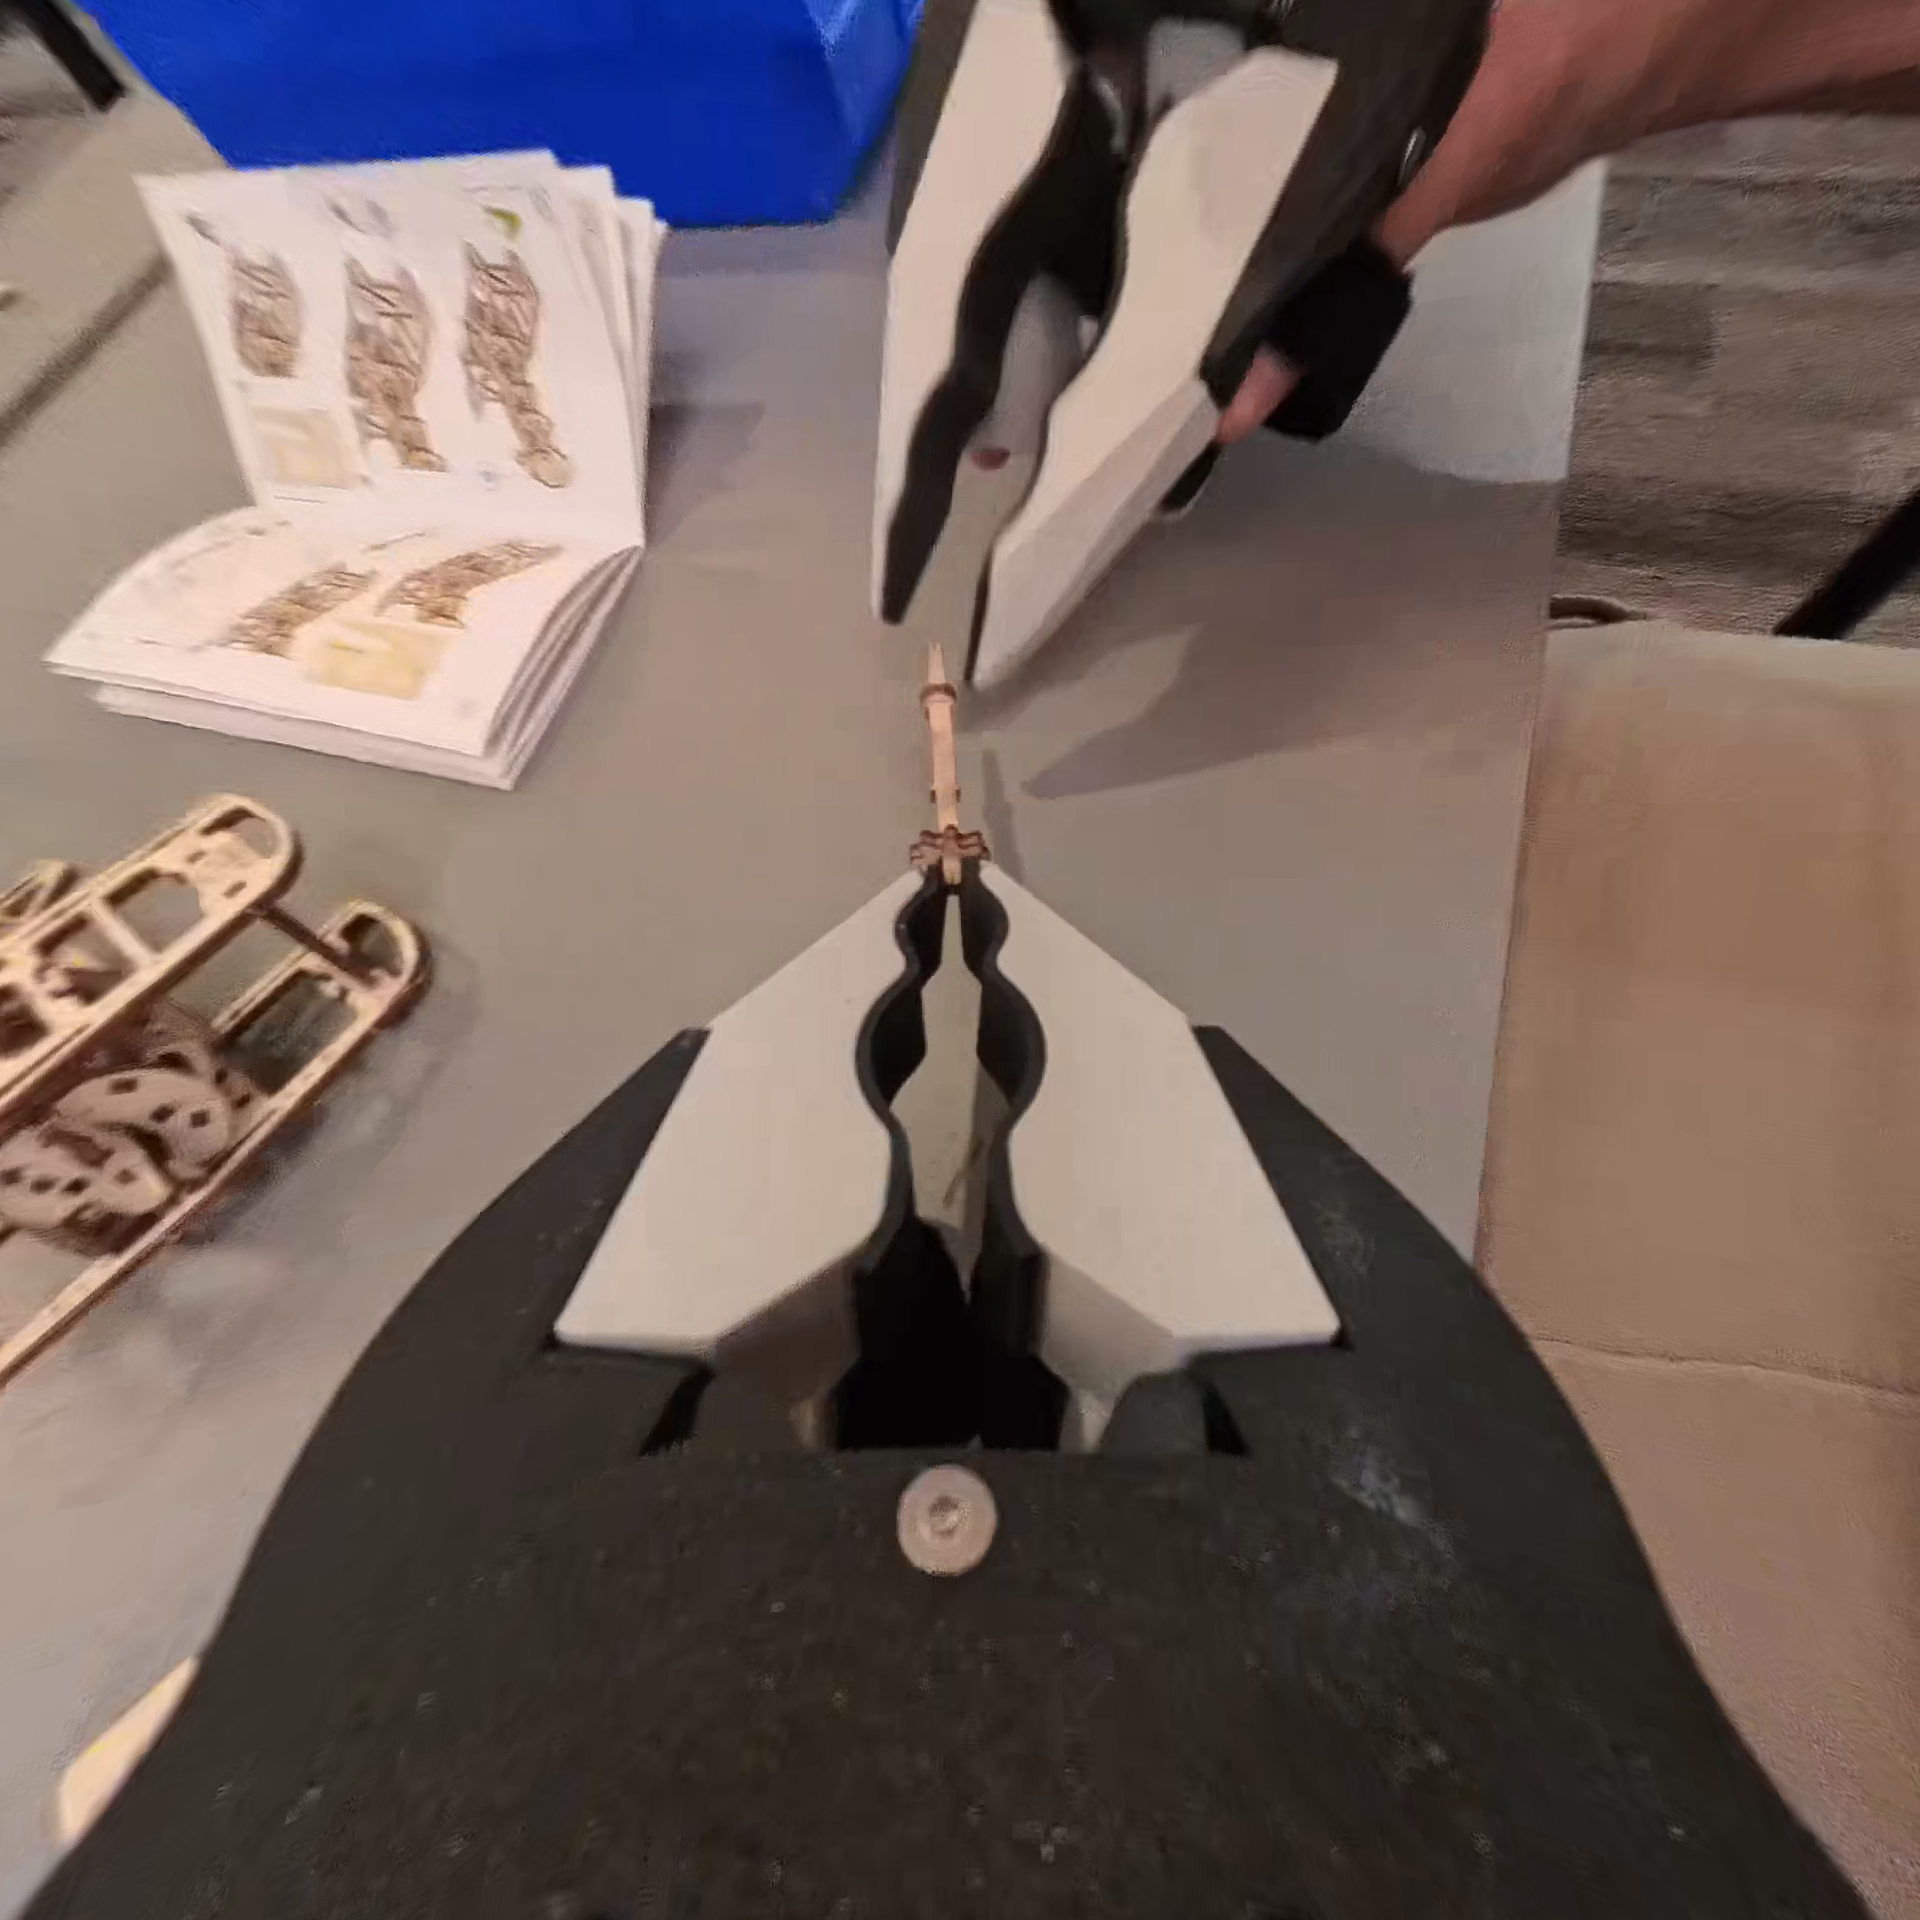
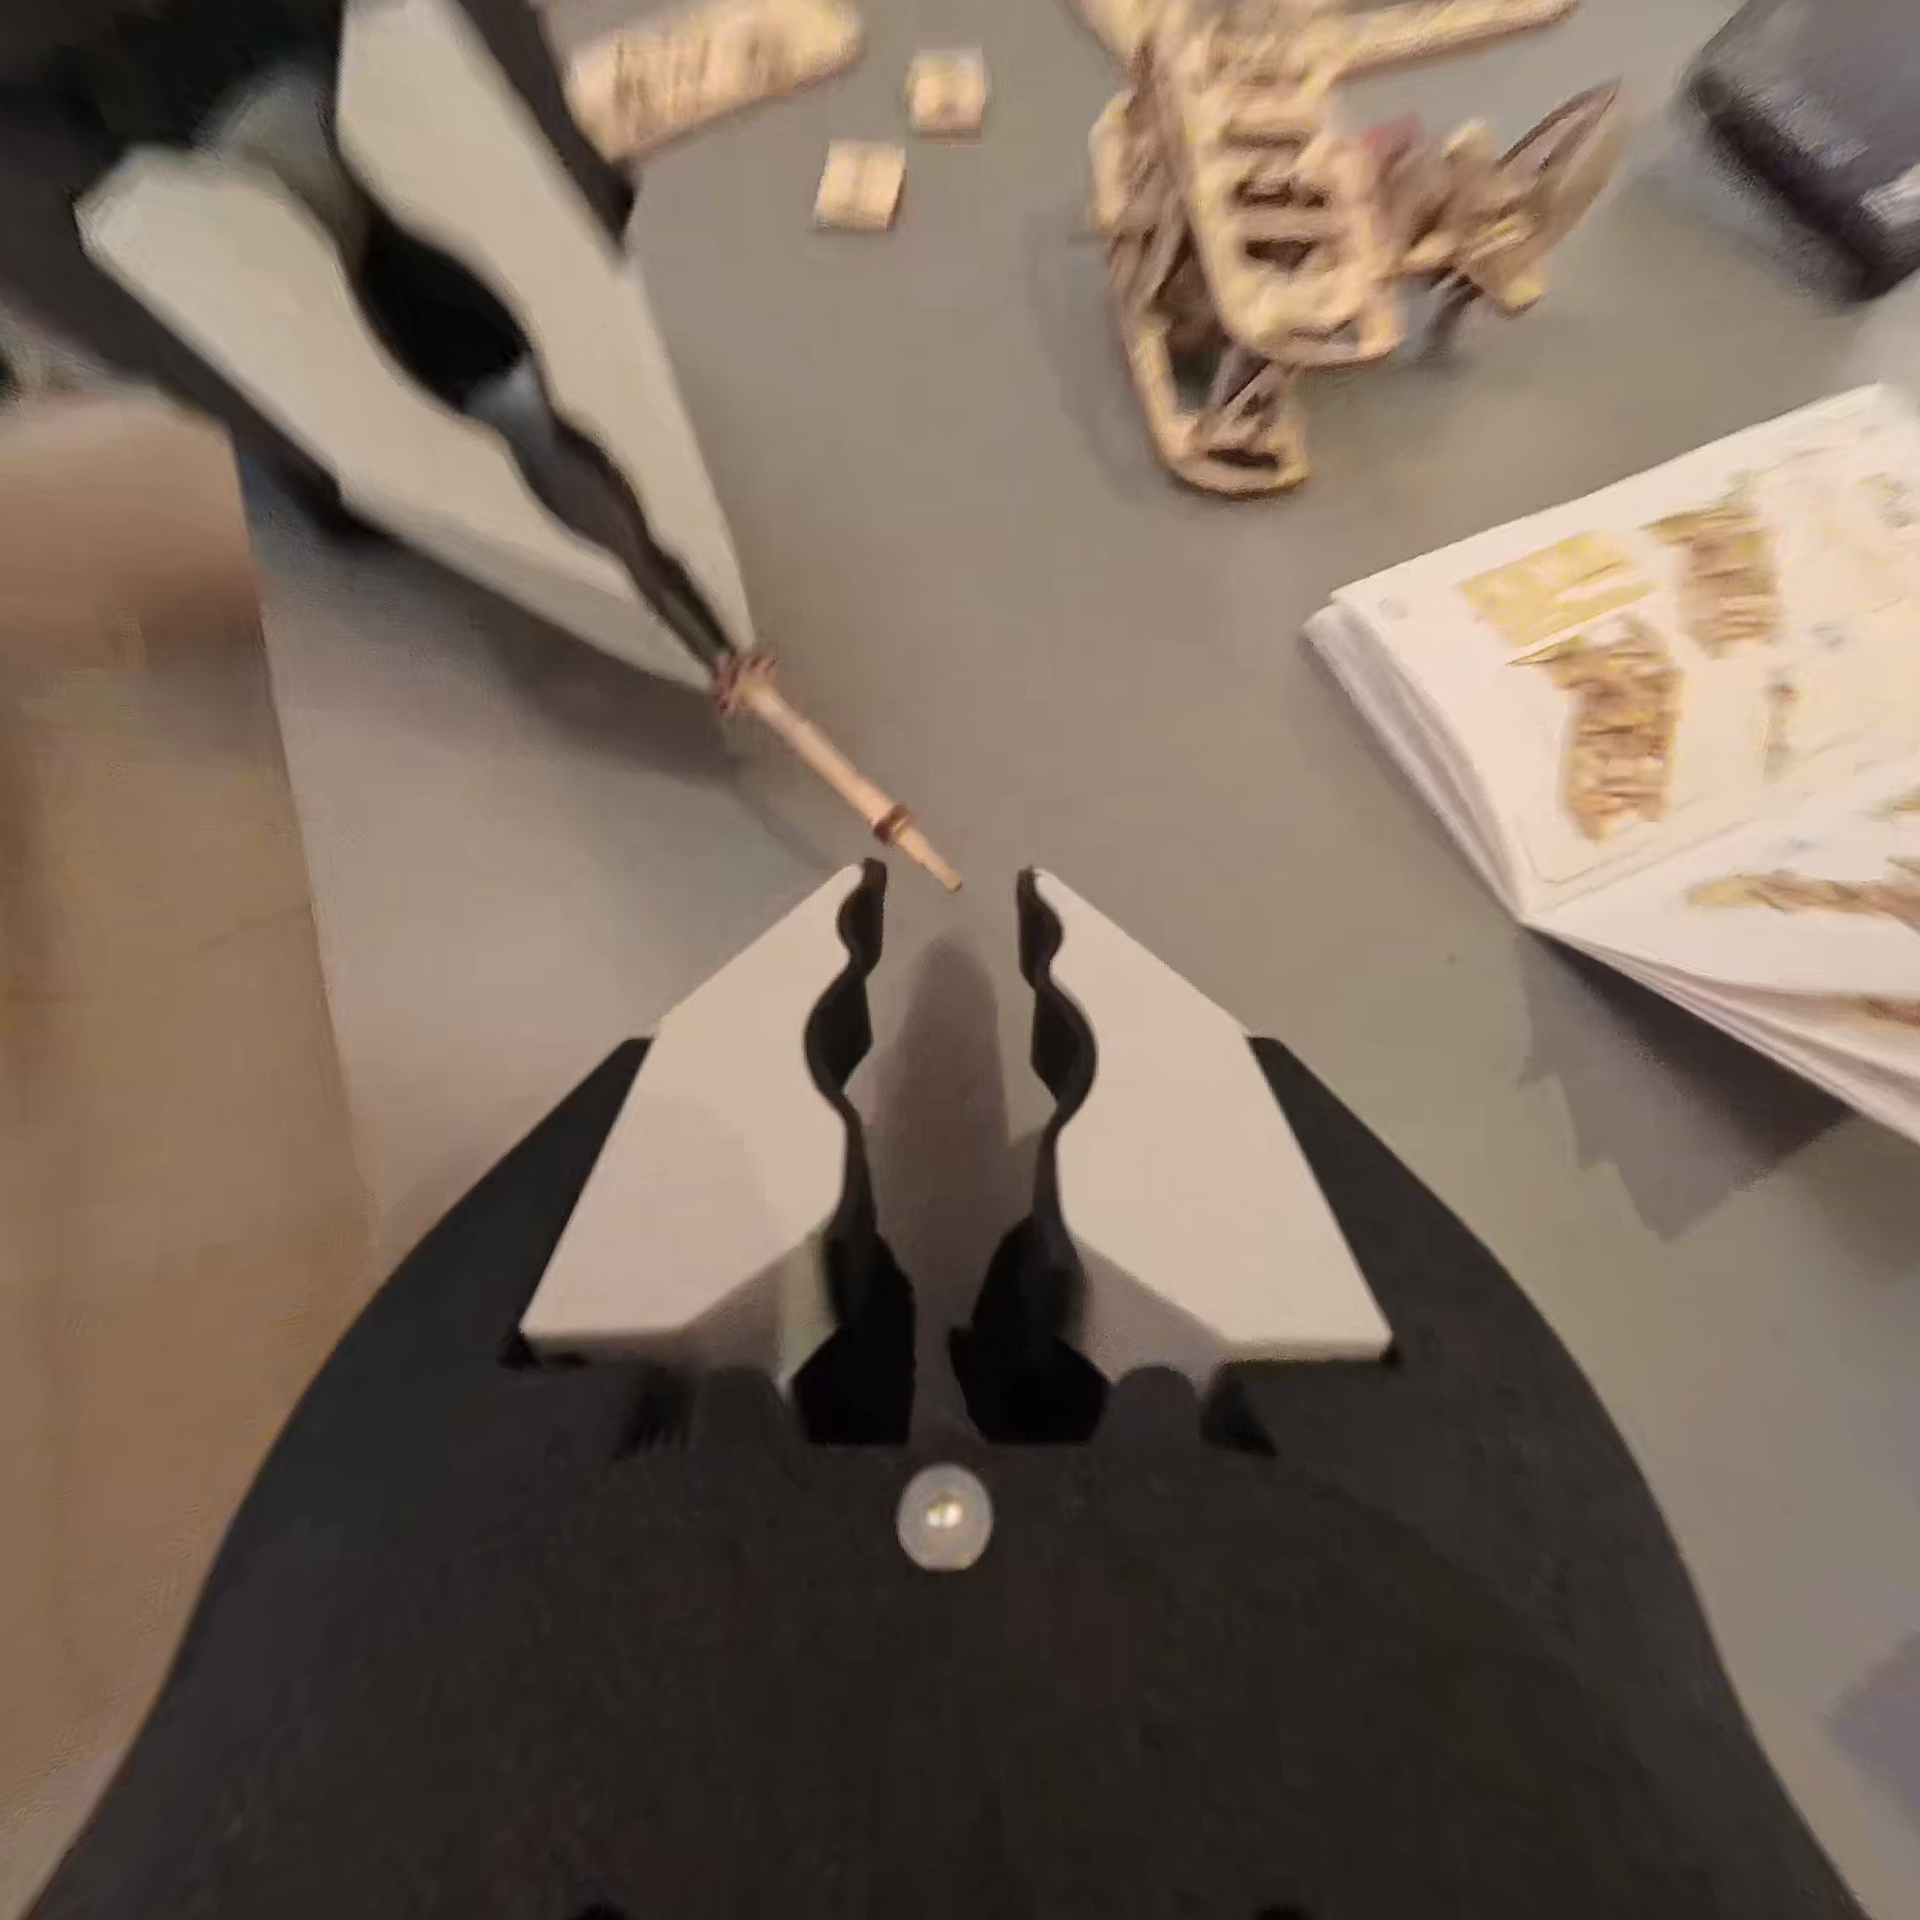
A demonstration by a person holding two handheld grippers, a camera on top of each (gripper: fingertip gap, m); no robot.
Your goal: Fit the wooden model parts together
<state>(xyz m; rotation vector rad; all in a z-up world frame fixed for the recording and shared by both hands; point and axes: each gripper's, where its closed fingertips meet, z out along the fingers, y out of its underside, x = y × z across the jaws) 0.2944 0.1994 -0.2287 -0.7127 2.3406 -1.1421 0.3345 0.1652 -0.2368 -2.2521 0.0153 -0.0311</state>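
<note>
My left gripper [image 1: 948, 878] is shut on a thin wooden rod [image 1: 940, 743] with a small toothed wheel at its base, and the rod points straight ahead above the grey table. The same rod [image 2: 831, 774] shows in the right wrist view, sticking out of the left gripper [image 2: 732, 655]. My right gripper [image 2: 951, 883] is open and empty, with the rod's tip just in front of the gap between its fingers. In the left wrist view the right gripper [image 1: 935, 634] hangs tip-down just beyond the rod's end. A partly built wooden model [image 1: 156, 997] lies on the left of the table; it also shows in the right wrist view [image 2: 1278, 249].
An open instruction booklet [image 1: 384, 468] lies on the grey table [image 1: 727, 935], and it also shows in the right wrist view [image 2: 1683, 707]. A blue box [image 1: 499, 94] stands behind it. Small wooden pieces [image 2: 862, 182] lie at the back. A beige cushion [image 1: 1714, 935] borders the right edge.
</note>
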